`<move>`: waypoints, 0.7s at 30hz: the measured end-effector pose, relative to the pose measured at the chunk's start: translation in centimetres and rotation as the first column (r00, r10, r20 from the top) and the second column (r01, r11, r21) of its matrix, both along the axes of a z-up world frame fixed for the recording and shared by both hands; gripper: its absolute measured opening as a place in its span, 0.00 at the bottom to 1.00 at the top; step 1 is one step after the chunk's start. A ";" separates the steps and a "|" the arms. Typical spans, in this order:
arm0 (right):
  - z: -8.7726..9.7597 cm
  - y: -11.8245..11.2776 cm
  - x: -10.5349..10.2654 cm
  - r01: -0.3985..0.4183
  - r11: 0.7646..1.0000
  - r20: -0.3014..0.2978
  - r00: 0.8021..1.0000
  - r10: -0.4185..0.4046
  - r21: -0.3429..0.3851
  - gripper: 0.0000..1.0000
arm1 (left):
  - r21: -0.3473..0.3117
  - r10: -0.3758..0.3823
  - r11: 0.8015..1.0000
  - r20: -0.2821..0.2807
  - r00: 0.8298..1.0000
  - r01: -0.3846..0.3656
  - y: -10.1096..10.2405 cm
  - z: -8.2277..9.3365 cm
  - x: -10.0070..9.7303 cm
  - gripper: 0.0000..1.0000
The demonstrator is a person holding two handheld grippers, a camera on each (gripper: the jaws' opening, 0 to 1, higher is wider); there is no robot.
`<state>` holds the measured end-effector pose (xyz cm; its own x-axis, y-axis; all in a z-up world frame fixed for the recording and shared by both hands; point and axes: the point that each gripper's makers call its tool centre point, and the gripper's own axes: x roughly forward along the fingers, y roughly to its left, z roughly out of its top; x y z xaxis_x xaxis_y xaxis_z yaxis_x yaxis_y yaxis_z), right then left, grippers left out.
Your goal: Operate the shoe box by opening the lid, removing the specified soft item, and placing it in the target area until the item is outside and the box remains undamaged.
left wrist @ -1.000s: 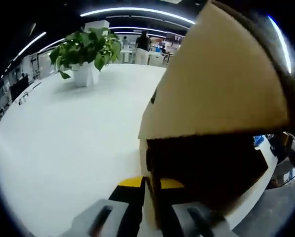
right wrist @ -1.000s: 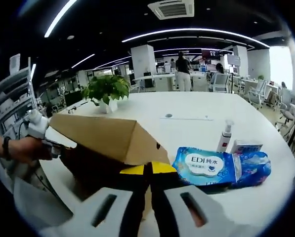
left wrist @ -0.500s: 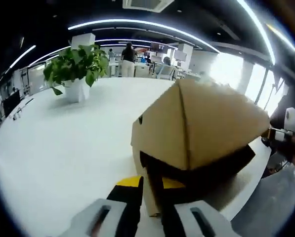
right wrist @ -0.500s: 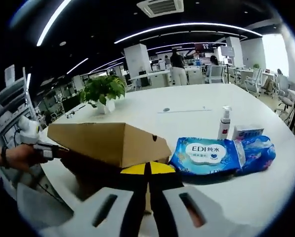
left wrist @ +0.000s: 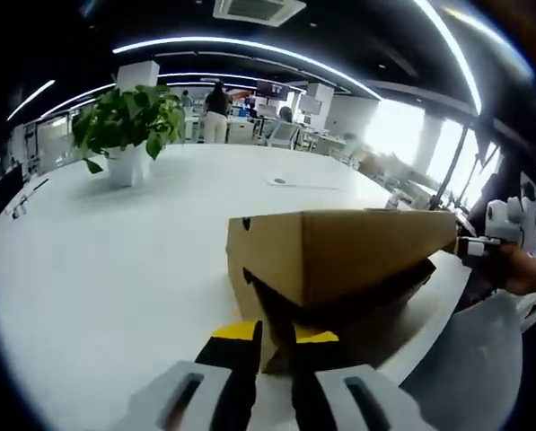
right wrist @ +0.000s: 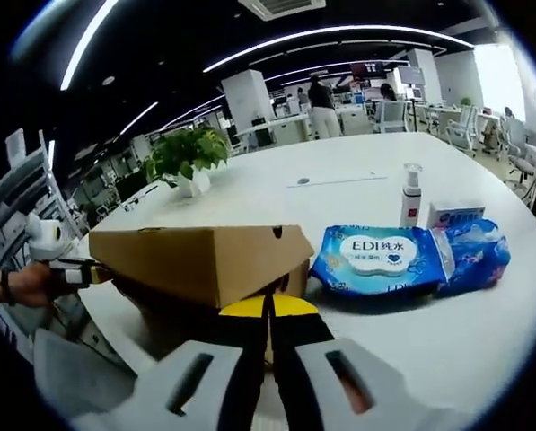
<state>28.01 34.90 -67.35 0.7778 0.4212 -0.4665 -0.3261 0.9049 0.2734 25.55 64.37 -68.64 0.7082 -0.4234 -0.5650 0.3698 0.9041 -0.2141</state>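
Cardboard shoe box (right wrist: 205, 269), lid (right wrist: 196, 256) slightly raised, pinched by both hand-held grippers' closed jaws.

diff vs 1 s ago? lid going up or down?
Down. The shoe box lid has swung from steeply raised to nearly flat over the shoe box. Both hand-held grippers, left and right, stay shut on its edge. The blue wipes pack, spray bottle and potted plant are unmoved.

brown cardboard shoe box (right wrist: 205, 260) on white table, lid slightly raised.
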 end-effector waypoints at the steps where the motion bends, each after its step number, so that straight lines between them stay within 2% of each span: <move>1: -0.1 -0.1 -0.1 -0.002 1.000 -0.004 1.000 0.002 -0.002 0.00 | -0.003 -0.003 1.000 0.000 1.000 0.003 0.0 0.0 -0.1 0.11; 9: -1.2 -0.8 -0.9 0.004 1.000 -0.039 0.999 -0.003 0.017 0.00 | 0.010 -0.014 1.000 -0.013 1.000 0.014 0.2 -0.6 -0.6 0.07; 21: -2.3 -0.1 -1.6 -0.012 1.000 -0.066 0.998 0.014 0.022 0.00 | 0.007 -0.013 1.000 -0.016 1.000 0.013 0.3 -0.7 -1.0 0.07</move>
